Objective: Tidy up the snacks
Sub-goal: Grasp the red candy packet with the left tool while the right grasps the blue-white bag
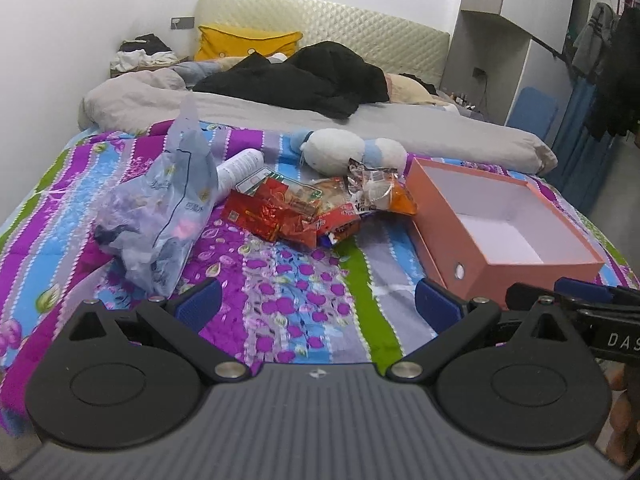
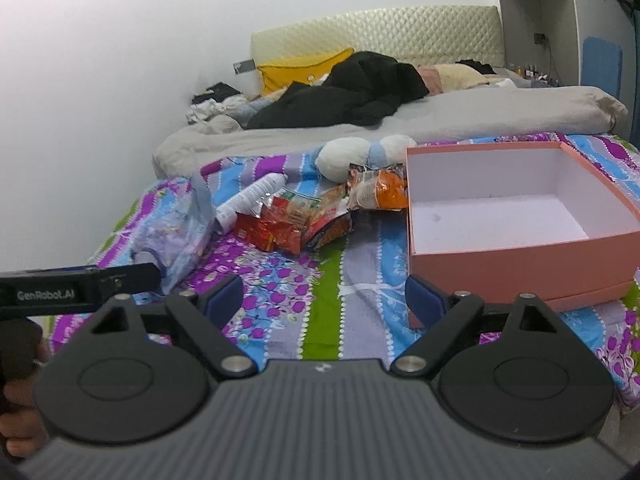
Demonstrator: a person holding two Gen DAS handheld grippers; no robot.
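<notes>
Left wrist view: the left gripper [image 1: 318,306] hangs with fingers spread wide over the striped quilt [image 1: 304,304], holding nothing. At eleven o'clock slumps a clear plastic bag [image 1: 160,208]; at twelve, well apart, lies the snack packet pile [image 1: 304,208]; at two, the empty pink box [image 1: 504,224]. The right gripper [image 2: 324,300] is likewise spread and empty, snacks [image 2: 304,216] at twelve.

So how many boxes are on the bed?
1. The pink box sits open on the striped quilt, right of the snack packets. Others may be hidden.
</notes>
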